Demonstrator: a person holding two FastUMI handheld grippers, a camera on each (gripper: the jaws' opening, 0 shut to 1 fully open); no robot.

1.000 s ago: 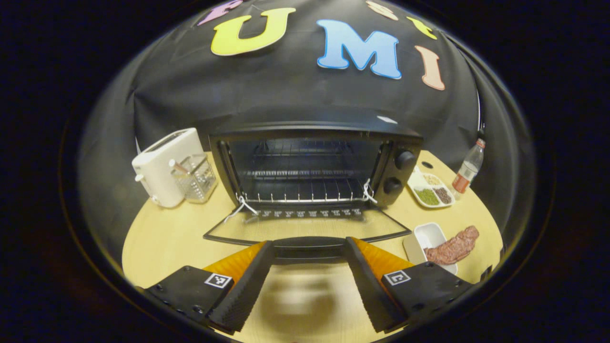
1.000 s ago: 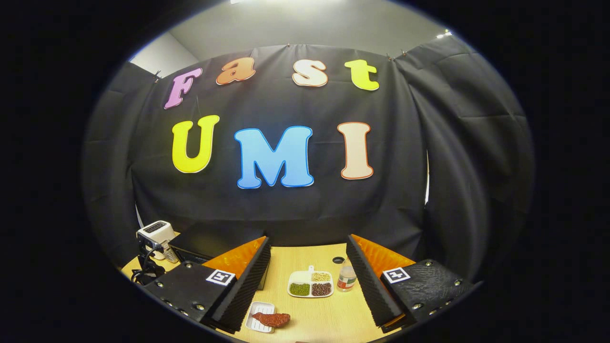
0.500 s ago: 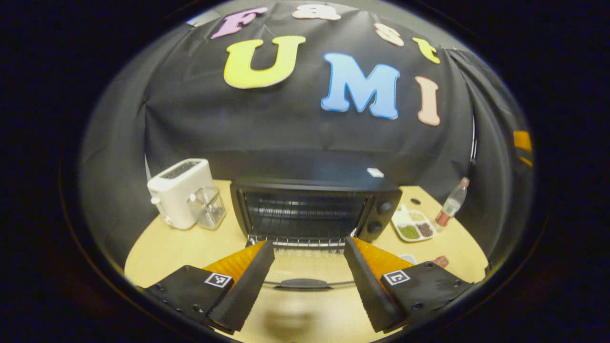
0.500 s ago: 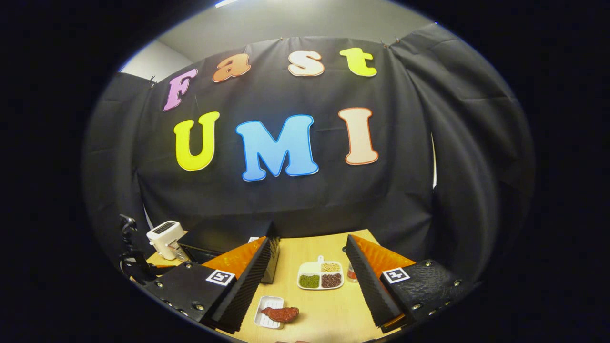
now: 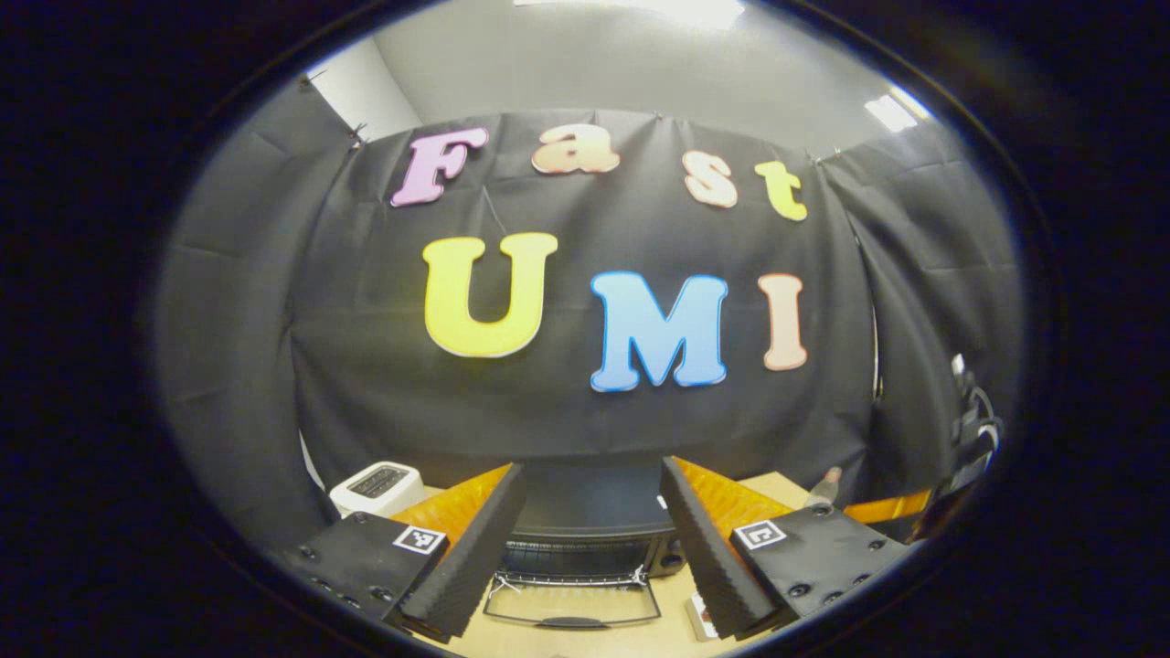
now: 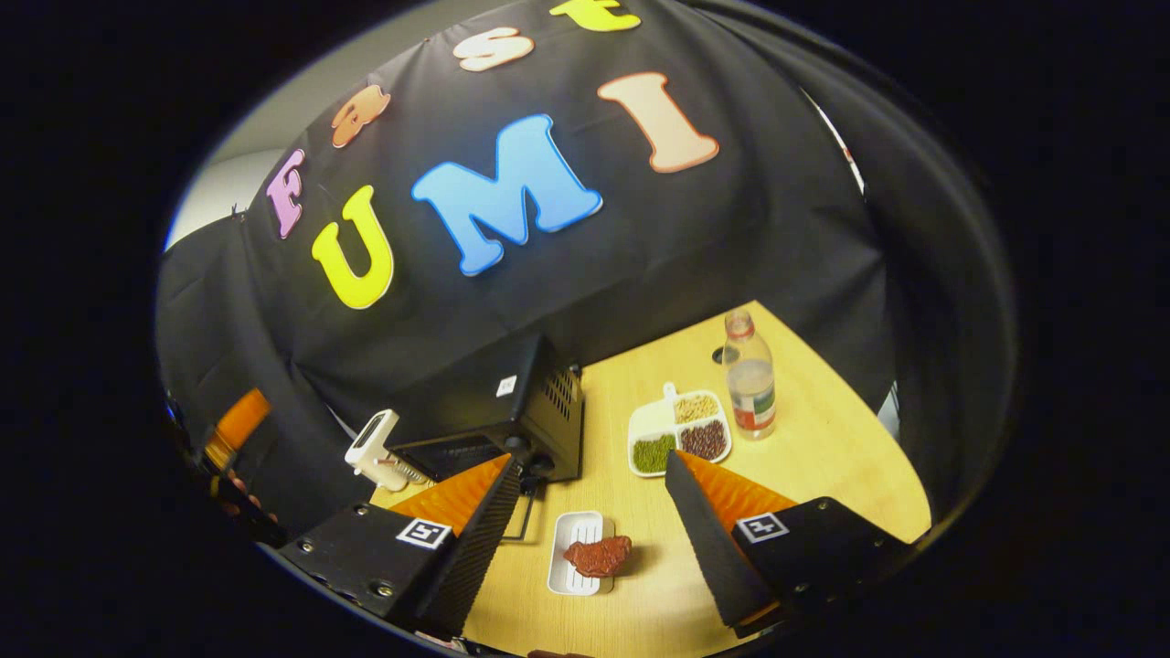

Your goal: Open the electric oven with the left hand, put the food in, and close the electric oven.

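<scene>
The black electric oven [image 5: 590, 525] stands low in the left gripper view with its glass door [image 5: 571, 608] folded down flat on the table. My left gripper [image 5: 590, 468] is open, held well back from the oven and above it, with nothing between its fingers. In the right gripper view the oven [image 6: 512, 402] shows from its right side. The reddish-brown piece of meat [image 6: 597, 555] lies half on a small white tray [image 6: 569, 576]. My right gripper [image 6: 592, 460] is open and empty, above the meat and apart from it.
A white toaster [image 5: 377, 484] stands left of the oven. A sectioned plate of beans [image 6: 678, 429] and a plastic bottle [image 6: 751, 384] stand right of the oven on the round wooden table [image 6: 823, 457]. The other gripper, with a hand, shows at the left edge [image 6: 233, 425].
My left gripper has let go of the door handle and drawn back and up from the open oven. My right gripper has tilted down and rolled, bringing the meat and table closer.
</scene>
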